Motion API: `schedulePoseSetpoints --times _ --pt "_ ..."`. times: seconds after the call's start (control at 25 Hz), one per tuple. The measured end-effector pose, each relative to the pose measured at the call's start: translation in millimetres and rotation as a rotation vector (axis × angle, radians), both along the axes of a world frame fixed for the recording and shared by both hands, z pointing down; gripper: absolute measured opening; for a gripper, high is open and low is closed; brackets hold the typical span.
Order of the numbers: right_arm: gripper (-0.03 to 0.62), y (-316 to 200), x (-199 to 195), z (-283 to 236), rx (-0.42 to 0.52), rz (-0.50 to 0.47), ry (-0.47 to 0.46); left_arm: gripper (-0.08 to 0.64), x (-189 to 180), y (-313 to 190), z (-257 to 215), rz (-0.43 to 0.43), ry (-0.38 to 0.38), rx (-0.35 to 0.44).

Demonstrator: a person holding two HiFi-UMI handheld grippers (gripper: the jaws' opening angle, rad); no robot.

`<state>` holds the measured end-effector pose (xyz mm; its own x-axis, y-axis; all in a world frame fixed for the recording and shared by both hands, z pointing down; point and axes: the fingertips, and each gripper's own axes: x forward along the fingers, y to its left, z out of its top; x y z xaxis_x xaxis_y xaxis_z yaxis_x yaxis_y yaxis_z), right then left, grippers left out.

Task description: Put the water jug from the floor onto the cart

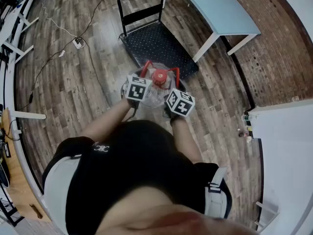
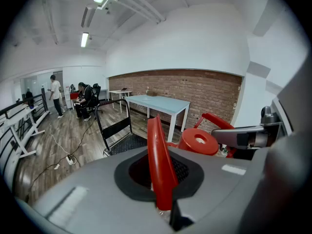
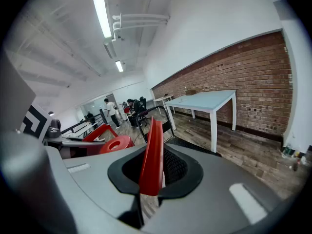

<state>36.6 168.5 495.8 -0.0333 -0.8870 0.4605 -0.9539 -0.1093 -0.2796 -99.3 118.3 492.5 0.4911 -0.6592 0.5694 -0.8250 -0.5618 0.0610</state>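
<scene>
The clear water jug (image 1: 154, 96) with its red cap (image 1: 160, 76) sits between my two grippers, just before the near edge of the black cart (image 1: 156, 43). Whether it rests on the floor I cannot tell. My left gripper (image 1: 141, 78) is shut on the jug's left red handle (image 2: 158, 150), which stands upright between the jaws of that gripper (image 2: 163, 179). On the other side my right gripper (image 1: 172, 86) is shut on the right red handle (image 3: 153, 150), pinched in its jaws (image 3: 148, 179). The cap (image 2: 199, 141) shows beside each handle.
A light blue table (image 1: 215, 6) stands right of the cart, by the brick wall. The cart's upright push handle (image 1: 141, 1) is at its far end. Cables and a power strip (image 1: 77, 43) lie on the wooden floor to the left. People (image 2: 83, 99) are at the far end.
</scene>
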Motion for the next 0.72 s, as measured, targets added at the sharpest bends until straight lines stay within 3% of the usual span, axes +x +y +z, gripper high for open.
schedulePoseSetpoints --times 0.72 --pt "0.058 -11.1 16.0 0.0 0.008 0.014 -0.013 0.002 17.0 -12.9 1.5 0.004 0.011 0.008"
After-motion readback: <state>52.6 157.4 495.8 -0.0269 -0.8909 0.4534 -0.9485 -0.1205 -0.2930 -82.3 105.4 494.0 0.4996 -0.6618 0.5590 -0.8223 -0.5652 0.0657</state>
